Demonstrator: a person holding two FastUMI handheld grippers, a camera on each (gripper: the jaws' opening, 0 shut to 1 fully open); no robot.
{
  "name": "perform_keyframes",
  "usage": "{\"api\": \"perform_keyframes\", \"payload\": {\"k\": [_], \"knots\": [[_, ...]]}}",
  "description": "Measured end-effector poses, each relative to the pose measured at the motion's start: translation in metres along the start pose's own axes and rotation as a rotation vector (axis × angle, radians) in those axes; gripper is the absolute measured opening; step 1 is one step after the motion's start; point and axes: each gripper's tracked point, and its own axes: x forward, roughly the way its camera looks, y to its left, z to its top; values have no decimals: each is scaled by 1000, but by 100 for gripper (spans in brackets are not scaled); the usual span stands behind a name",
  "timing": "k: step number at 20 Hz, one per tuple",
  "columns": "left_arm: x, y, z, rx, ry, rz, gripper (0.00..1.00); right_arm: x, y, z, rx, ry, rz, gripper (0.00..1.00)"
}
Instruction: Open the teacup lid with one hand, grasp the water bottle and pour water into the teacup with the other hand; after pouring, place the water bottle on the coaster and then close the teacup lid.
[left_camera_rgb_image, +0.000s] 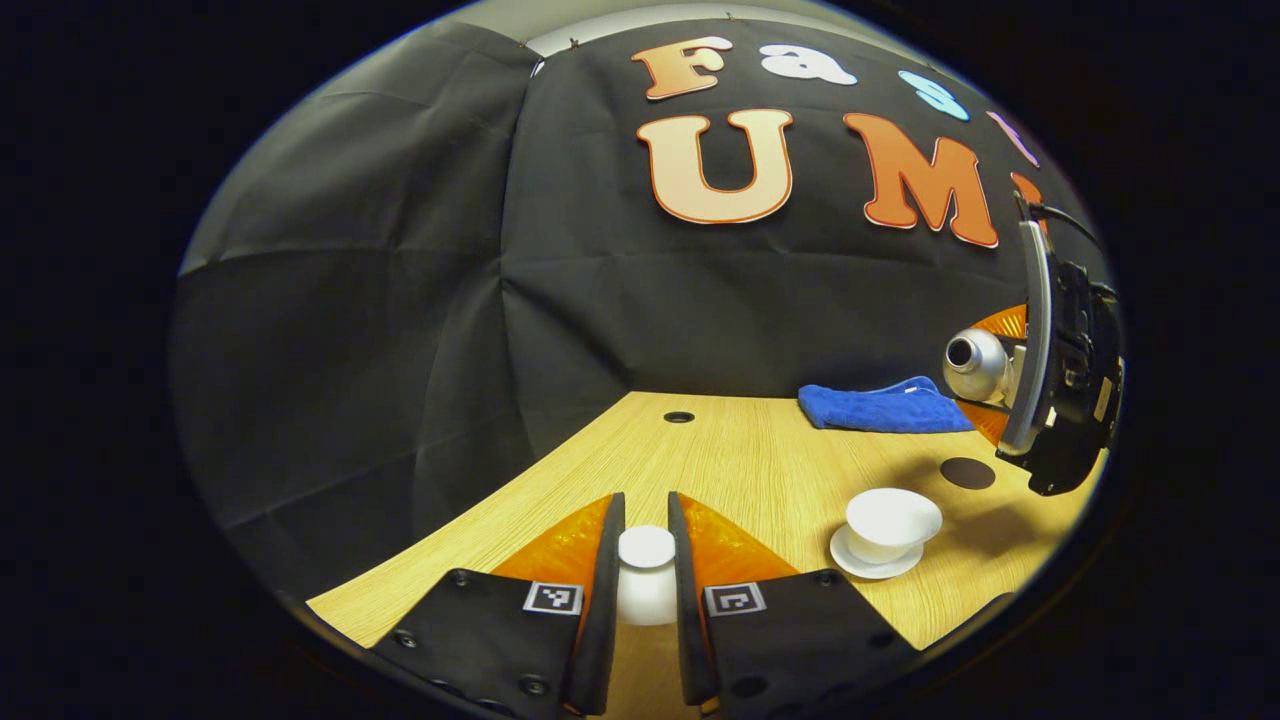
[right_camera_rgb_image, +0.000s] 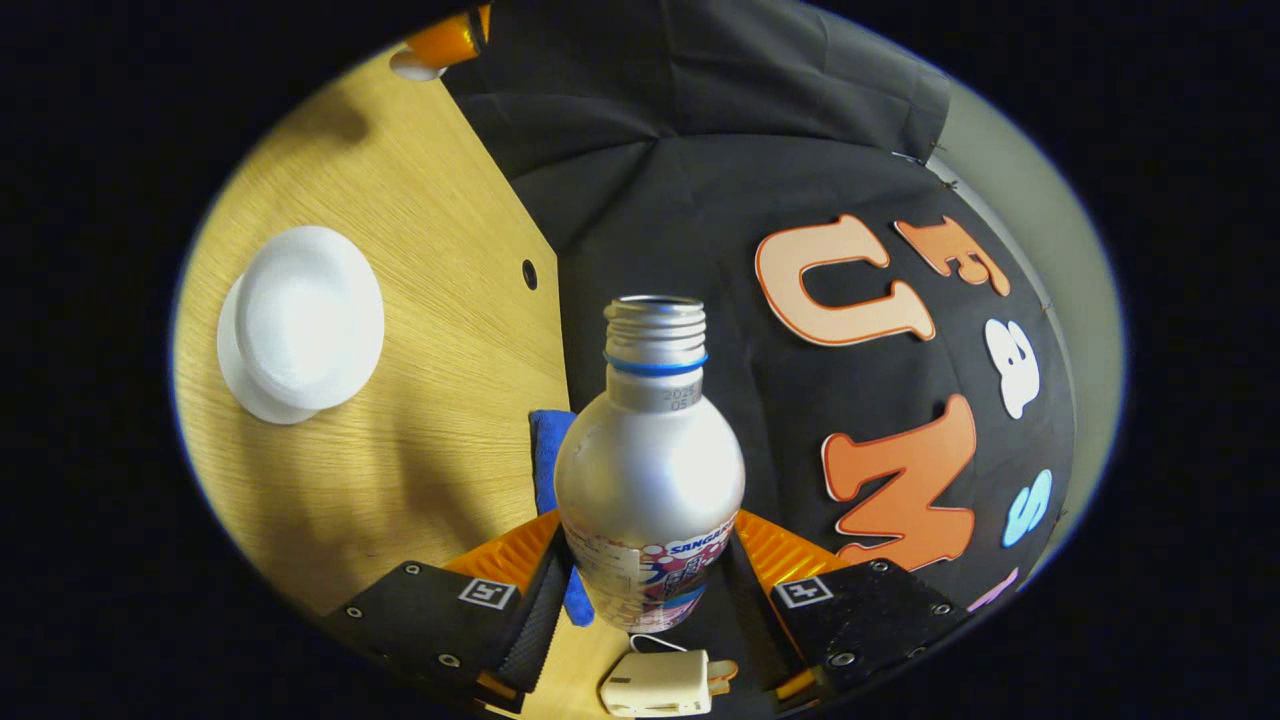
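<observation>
Now left claw (left_camera_rgb_image: 646, 560) clamps lid (left_camera_rgb_image: 646, 575); right claw (right_camera_rgb_image: 648, 585) clamps bottle (right_camera_rgb_image: 650, 470).

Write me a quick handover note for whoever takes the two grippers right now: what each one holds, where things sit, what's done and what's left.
Left gripper: shut on the teacup lid, held off the cup.
Right gripper: shut on the water bottle, uncapped, tipped sideways in the air beside the teacup.
Teacup stands open on its saucer on the table; coaster lies bare just beyond it, blue cloth farther back.
Done: lid off, bottle picked up.
Whether water has gone in, I cannot tell.
Left: pour, stand the bottle on the coaster, put the lid back.
</observation>
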Motion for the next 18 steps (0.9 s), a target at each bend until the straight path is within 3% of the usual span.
{"api": "perform_keyframes", "payload": {"k": [18], "knots": [[-11,9,-4,-9,10,5,30,-4,-27,19,-296,-79,-168,79]]}}
